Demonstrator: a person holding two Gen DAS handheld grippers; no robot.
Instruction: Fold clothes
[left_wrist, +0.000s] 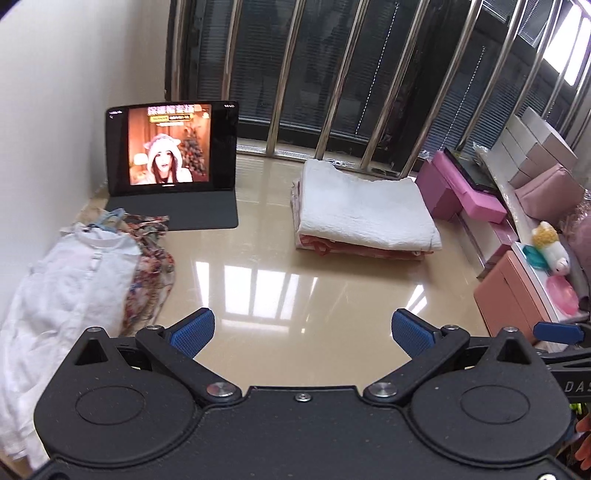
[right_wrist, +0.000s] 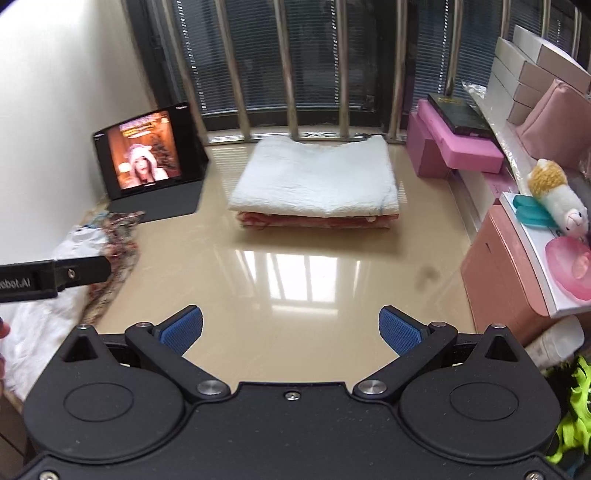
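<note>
Garments sit in two groups on the glossy beige tabletop (left_wrist: 295, 266). Folded stack (left_wrist: 364, 210): white textured piece on top of red-patterned ones, edges squared, at about 1 o'clock from the left gripper (left_wrist: 303, 334) and about 12 o'clock from the right gripper (right_wrist: 291, 330), well apart from both. Loose pile: white collared shirt (left_wrist: 70, 280) crumpled over a floral garment (left_wrist: 155, 266), at about 9–10 o'clock in the left view, against the wall; its long axis runs roughly near-to-far along the table's left edge. Both sets of jaws stand spread wide with nothing between the blue pads, hovering over bare table. If more folding remains, the shirt is the likely candidate: it lies just beside the left gripper, so that one is clearly nearer, while the right would have to cross over. Collar end points away, toward the tablet (left_wrist: 171, 142) at 11 o'clock, which stands on its folio cover and touches the far end of the floral garment. Right side at 2–3 o'clock: pink boxes (left_wrist: 461, 192), plush alpaca (right_wrist: 557, 206), clutter clear of the work area.
</note>
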